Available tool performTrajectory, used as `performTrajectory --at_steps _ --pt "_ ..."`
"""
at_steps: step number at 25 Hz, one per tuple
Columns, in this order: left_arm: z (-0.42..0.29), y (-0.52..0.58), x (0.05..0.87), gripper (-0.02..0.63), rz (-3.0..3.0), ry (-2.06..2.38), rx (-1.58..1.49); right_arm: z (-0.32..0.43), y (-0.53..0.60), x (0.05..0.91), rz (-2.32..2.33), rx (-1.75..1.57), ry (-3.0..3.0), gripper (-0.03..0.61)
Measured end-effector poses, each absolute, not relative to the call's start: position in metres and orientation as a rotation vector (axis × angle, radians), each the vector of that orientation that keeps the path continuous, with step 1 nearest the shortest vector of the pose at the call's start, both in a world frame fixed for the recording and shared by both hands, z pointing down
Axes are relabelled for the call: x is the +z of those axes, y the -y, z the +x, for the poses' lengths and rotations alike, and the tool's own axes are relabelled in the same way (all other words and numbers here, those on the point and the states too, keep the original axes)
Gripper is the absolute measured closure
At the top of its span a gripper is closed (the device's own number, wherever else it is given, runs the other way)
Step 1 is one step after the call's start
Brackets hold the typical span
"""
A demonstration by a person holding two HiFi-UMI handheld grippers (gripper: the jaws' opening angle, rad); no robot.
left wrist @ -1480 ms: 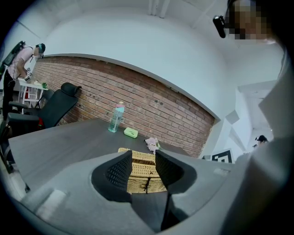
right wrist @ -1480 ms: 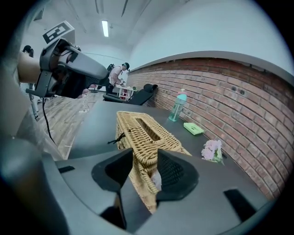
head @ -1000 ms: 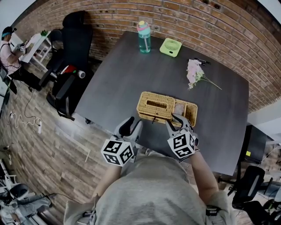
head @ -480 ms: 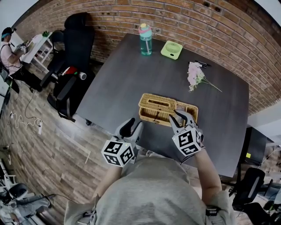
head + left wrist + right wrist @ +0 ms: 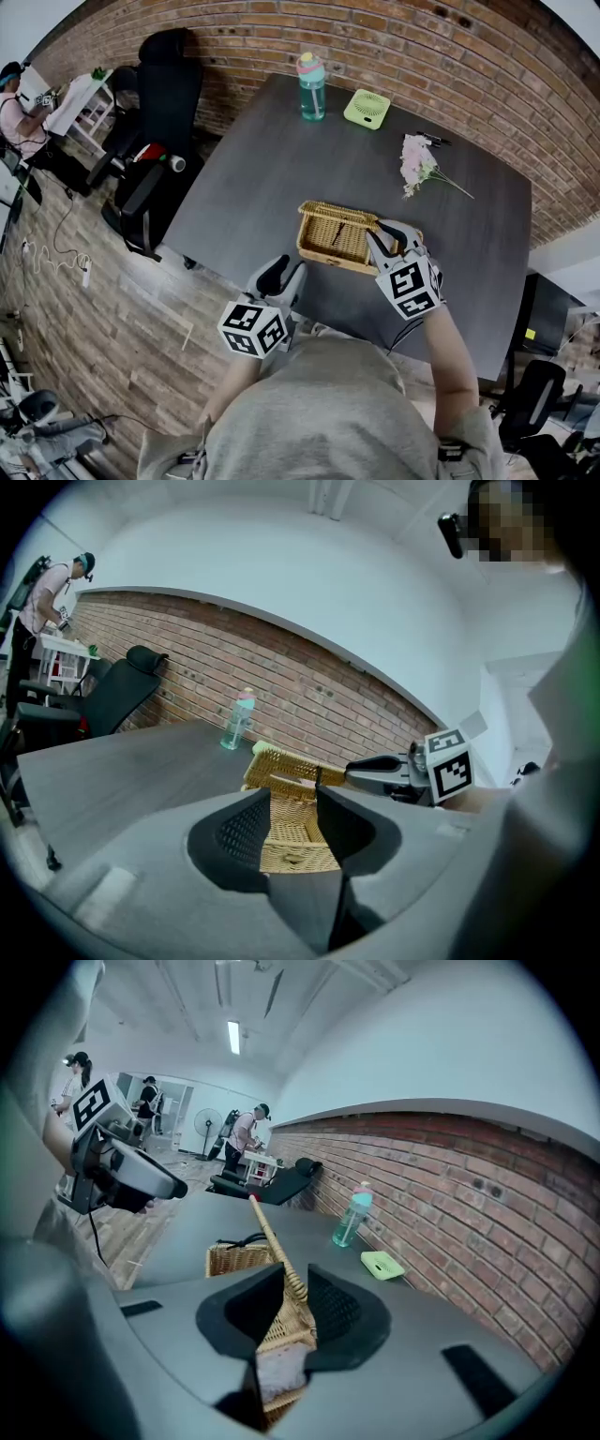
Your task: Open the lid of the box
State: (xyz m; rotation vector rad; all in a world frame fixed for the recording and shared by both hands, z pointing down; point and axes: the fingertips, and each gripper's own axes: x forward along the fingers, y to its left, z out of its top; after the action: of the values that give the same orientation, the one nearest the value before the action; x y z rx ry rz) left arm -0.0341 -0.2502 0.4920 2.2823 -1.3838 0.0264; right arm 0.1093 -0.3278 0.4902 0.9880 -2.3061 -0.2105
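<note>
Box [image 5: 328,244] and lid [image 5: 337,212]: tan woven wicker, on dark grey counter [image 5: 272,169]. Beyond the box: teal bottle [image 5: 311,86] with pink cap, lime-green fan [image 5: 366,103], pale pink flowers [image 5: 412,159], red-brown brick wall [image 5: 422,47].

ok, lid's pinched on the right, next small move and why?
Probably raise the right gripper a little to tip the lid wider. Its jaws have just been closing and pinch the lid's wicker edge, and the lid stands only partly tilted above the box. The left gripper hangs open, empty.
</note>
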Motion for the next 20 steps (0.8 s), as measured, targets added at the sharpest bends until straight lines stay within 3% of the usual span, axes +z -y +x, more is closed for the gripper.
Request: performTrajectory --at_steps 20 --pt "-0.035 0.262 0.49 0.462 2.274 1.398 0.021 0.118 0.383 0.474 0.982 -0.186 2.322 0.511"
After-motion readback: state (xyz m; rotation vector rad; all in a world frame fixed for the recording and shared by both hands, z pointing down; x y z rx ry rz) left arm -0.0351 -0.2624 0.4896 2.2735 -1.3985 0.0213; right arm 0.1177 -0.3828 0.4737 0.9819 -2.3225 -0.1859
